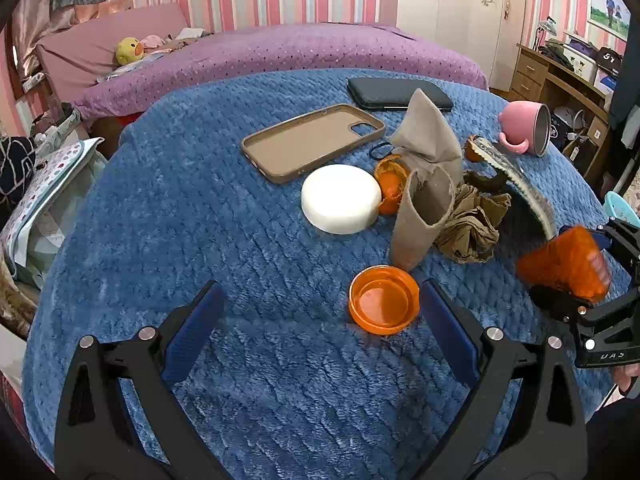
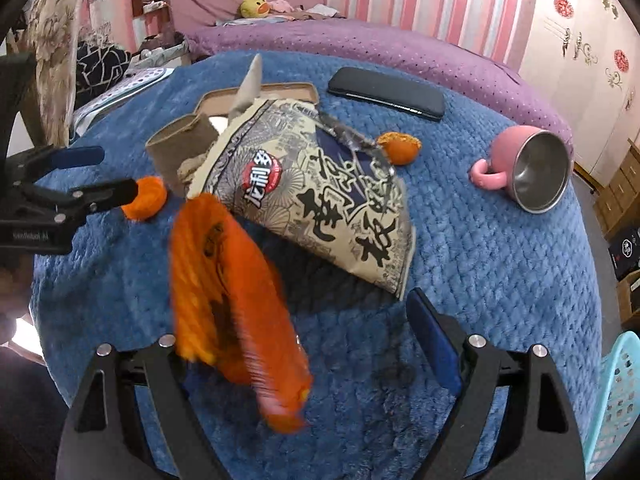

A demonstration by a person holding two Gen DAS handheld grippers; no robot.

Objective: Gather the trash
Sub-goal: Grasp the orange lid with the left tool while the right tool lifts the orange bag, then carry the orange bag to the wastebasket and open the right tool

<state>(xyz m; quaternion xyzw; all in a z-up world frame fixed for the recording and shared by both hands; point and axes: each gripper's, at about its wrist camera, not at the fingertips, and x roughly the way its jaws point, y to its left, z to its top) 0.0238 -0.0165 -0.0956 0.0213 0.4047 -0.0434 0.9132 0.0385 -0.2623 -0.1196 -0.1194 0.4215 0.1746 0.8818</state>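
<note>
A fuzzy blue quilted cloth covers the desk [image 1: 240, 260]. The left tool [image 1: 320, 328] stands wide and empty, a shallow orange plastic lid [image 1: 383, 299] beside its right pad. The right tool [image 2: 308, 344] gapes wide too; a blurred, ribbed orange wrapper [image 2: 236, 300] lies against its left pad, near the crinkled printed snack bag [image 2: 320, 200].

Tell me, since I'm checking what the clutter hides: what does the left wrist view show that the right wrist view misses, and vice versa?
Only left wrist: the white round puck and the black hair tie. Only right wrist: the printed face of the snack bag, which the left sees edge-on. Both: the pink cup on its side, the black phone, the orange cap and a blurred orange net.
</note>
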